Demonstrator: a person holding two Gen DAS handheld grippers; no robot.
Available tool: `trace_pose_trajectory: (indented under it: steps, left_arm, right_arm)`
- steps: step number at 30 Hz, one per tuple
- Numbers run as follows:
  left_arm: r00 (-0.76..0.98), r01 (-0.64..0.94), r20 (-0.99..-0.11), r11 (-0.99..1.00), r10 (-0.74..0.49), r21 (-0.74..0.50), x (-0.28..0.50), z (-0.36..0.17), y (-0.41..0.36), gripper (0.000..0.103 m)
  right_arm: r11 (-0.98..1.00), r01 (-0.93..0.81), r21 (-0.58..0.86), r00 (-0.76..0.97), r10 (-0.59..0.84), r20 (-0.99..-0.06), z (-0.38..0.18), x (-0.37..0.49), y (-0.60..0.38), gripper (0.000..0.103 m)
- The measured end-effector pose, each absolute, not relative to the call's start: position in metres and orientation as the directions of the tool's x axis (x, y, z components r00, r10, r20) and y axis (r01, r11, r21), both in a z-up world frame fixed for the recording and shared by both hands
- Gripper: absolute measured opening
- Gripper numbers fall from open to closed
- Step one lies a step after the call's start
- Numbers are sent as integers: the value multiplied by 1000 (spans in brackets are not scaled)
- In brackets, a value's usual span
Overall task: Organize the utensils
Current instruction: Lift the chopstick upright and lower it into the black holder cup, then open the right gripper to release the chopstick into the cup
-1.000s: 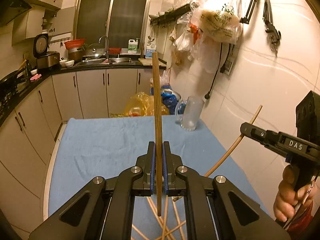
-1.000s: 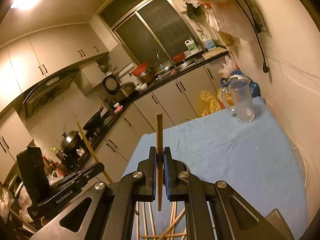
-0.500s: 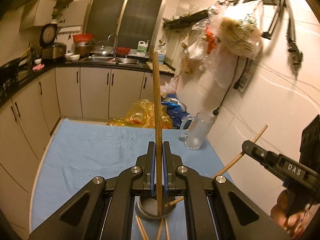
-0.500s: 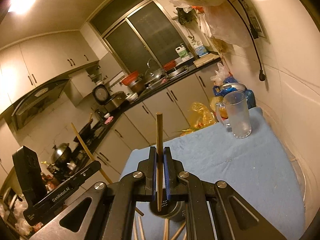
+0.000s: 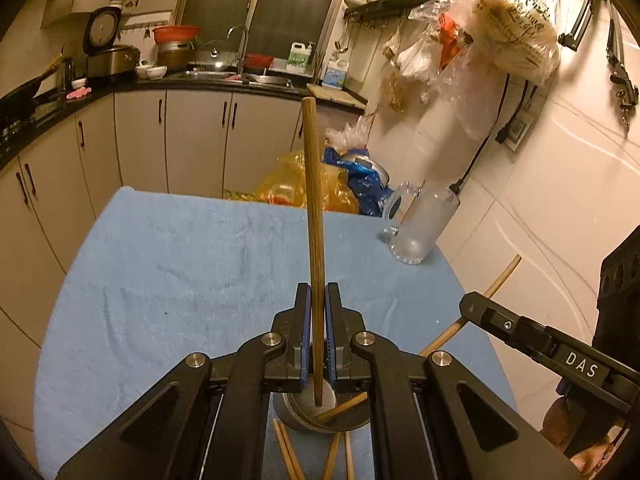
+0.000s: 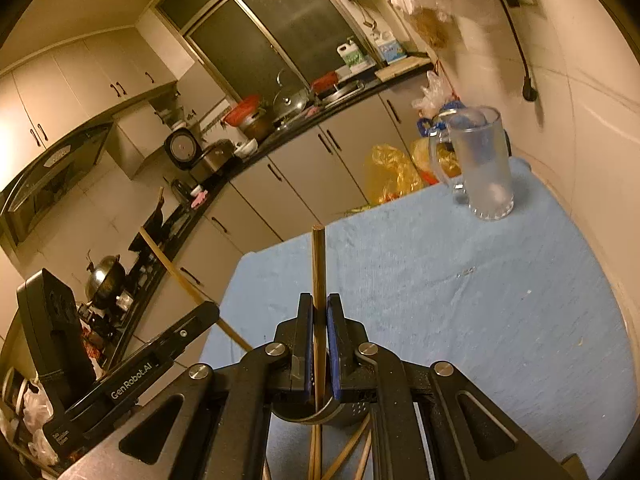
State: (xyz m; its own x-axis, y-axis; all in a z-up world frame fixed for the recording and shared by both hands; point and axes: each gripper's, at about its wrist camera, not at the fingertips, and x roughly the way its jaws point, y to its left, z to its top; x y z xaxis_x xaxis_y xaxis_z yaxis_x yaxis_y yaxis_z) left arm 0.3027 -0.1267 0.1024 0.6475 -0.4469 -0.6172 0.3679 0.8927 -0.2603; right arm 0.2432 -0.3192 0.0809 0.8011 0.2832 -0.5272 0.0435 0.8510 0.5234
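Observation:
My left gripper (image 5: 317,312) is shut on a dark brown chopstick (image 5: 313,208) held upright; its lower end sits over the mouth of a grey metal utensil holder (image 5: 320,412) just below the jaws. My right gripper (image 6: 319,320) is shut on a lighter wooden chopstick (image 6: 318,264), also upright, above the same holder (image 6: 304,410). In the left wrist view the right gripper (image 5: 472,306) appears at the right with its chopstick (image 5: 496,284) slanting down into the holder. Several loose chopsticks (image 5: 288,452) lie on the blue cloth (image 5: 180,264) near the holder.
A frosted glass mug (image 5: 420,224) stands at the cloth's far right corner, next to the white wall. Yellow and blue plastic bags (image 5: 320,188) lie behind the table. Kitchen cabinets and a counter (image 5: 160,92) run along the left and back.
Both grippers have moved back and lowered toward the near end of the table, bringing the utensil holder into view beneath the jaws. Both chopsticks stay gripped.

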Motion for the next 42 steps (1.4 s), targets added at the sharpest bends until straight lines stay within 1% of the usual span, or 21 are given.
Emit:
trace_pose_trajectory:
  steps: [9, 19, 20, 22, 23, 24, 36, 39, 42]
  left_arm:
    - [617, 368, -649, 892, -445, -261, 302, 82, -128, 6]
    - [607, 365, -659, 892, -444, -265, 306, 79, -127, 7]
    - [606, 367, -659, 892, -445, -265, 305, 79, -126, 8]
    - [608, 368, -658, 892, -444, -262, 305, 80, -126, 18]
    - [614, 369, -653, 893, -443, -258, 303, 81, -126, 25]
    - [624, 370, -647, 895, -439, -252, 302, 82, -125, 30]
    - [662, 401, -604, 890, -444, -215, 271, 104, -108, 33]
    - [673, 413, -589, 888, -447, -203, 258, 109, -103, 37]
    - [682, 424, -581, 888, -444, -181, 242, 112, -96, 37]
  right_arm:
    - [848, 53, 527, 775, 298, -558, 63, 250, -313, 7]
    - [855, 62, 516, 776, 284, -564, 62, 252, -313, 8]
    - [855, 60, 516, 775, 285, -563, 61, 253, -314, 9]
    - [853, 66, 518, 778, 281, -561, 62, 253, -315, 10]
    - [850, 64, 522, 778, 285, -560, 61, 252, -316, 10]
    - [847, 61, 528, 777, 292, -558, 62, 252, -317, 10]
    - [841, 46, 540, 822, 275, -499, 86, 211, -327, 10]
    - [825, 47, 563, 829, 282, -483, 90, 196, -332, 11]
    - [811, 47, 584, 829, 294, -476, 89, 179, -336, 11]
